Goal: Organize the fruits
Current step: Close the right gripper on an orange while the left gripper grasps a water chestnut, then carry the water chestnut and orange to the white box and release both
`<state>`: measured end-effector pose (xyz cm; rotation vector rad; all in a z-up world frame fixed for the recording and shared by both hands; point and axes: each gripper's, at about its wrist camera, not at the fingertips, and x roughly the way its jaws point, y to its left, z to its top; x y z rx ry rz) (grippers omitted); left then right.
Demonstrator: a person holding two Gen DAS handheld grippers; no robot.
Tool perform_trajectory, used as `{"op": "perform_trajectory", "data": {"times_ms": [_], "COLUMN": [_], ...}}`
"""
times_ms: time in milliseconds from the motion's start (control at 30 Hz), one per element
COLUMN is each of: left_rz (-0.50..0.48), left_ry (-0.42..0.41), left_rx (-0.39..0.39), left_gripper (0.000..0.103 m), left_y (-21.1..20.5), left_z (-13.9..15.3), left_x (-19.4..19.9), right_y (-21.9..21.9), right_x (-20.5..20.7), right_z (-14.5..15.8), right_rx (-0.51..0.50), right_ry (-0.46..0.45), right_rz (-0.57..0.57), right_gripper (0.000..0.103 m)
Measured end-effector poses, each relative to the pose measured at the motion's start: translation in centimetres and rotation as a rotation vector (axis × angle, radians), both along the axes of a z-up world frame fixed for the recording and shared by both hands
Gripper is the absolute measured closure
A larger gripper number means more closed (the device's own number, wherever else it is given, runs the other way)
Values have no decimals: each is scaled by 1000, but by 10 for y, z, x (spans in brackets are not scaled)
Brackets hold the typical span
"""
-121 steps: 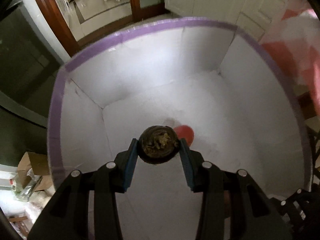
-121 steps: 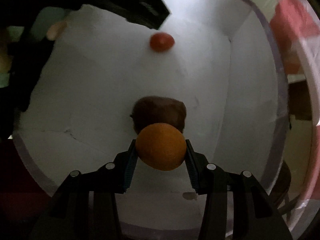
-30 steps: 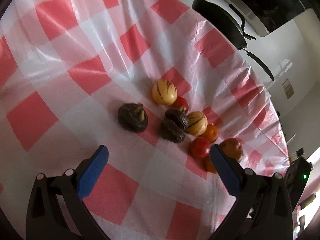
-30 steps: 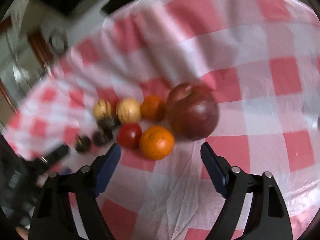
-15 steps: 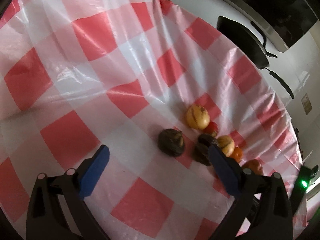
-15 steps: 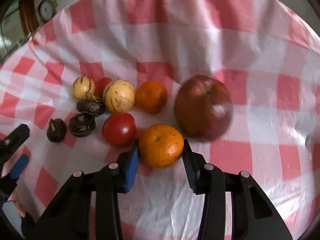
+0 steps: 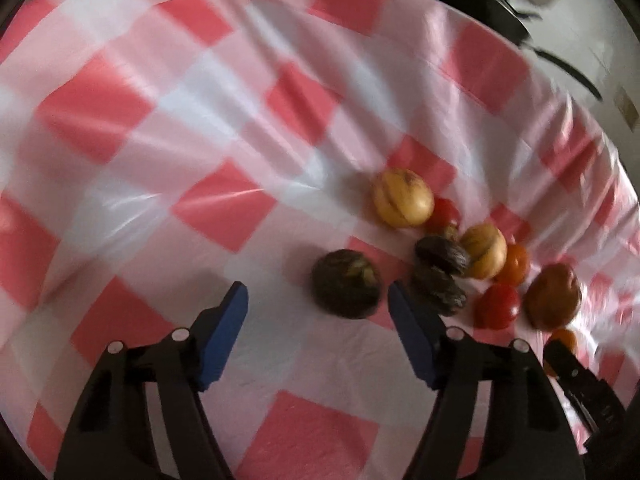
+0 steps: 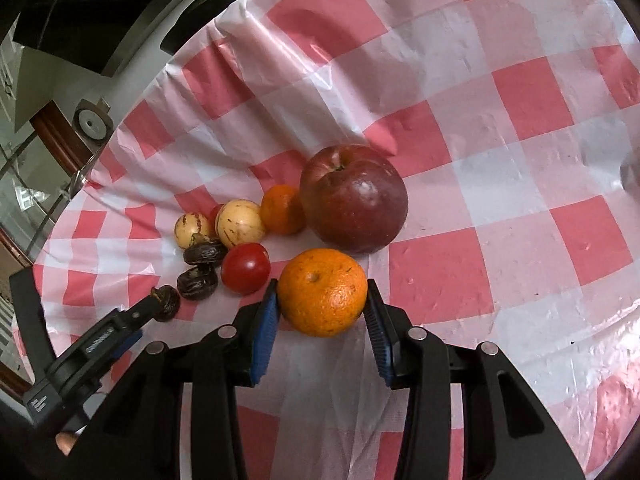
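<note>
Fruit lies grouped on a red-and-white checked tablecloth (image 8: 520, 92). My right gripper (image 8: 322, 304) is shut on an orange (image 8: 322, 291) that rests on the cloth in front of a big dark red apple (image 8: 354, 198). A red tomato (image 8: 245, 267), a small orange (image 8: 282, 209), two yellow striped fruits (image 8: 239, 223) and dark wrinkled fruits (image 8: 198, 282) lie to the left. My left gripper (image 7: 316, 320) is open, its blue pads just short of a dark round fruit (image 7: 346, 289); it also shows in the right wrist view (image 8: 120, 320).
A black pan (image 7: 460, 4) stands beyond the cloth's far edge. In the right wrist view a dark appliance (image 8: 100, 12) sits behind the table at the upper left. The cloth hangs over the table edge near the fruit.
My right gripper has closed on the orange. My left gripper has moved nearer to the dark round fruit and narrowed its opening.
</note>
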<state>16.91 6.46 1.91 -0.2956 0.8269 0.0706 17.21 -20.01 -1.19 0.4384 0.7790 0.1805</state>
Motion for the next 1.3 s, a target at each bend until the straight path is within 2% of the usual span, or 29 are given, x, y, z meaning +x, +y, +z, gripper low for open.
{"op": "perform_trajectory", "data": {"times_ms": [100,200,233,300,333,433,733,833,1000,1067,1133,1300], "left_rz": [-24,-33,-29,-29,-32,-39,-29,-31,-37,-33,-25,18], "left_ry": [28,58,64,66,65,47,14,-7,-53,-49,-40,-95], "left_rx": [46,127,148,174,182,138,120,93,146,146,128,120], "left_gripper": [33,34,37,59,61,61,61,61,61,61,62,61], "left_y": [-7,-16,-17,-16,-15,-7,1,1,-2,1,1,19], "left_z": [-2,-3,-3,-3,-2,-2,-1,7,12,8,9,20], "left_x": [13,21,21,19,18,15,-8,-24,-75,-100,-107,-148], "right_y": [3,1,1,2,3,3,0,-3,-5,-5,-4,15], "right_x": [2,0,1,0,1,0,3,1,-5,-16,-37,-94], "right_z": [1,1,1,2,1,0,-1,0,3,7,7,13], "right_rx": [2,1,0,-3,-3,-4,24,42,40,32,51,45], "right_ry": [-2,-2,-1,1,1,0,-16,-26,-42,-63,-60,-67], "right_rz": [1,1,1,4,4,4,10,18,21,12,14,62], "right_gripper": [61,61,61,61,61,61,61,61,61,61,61,61]}}
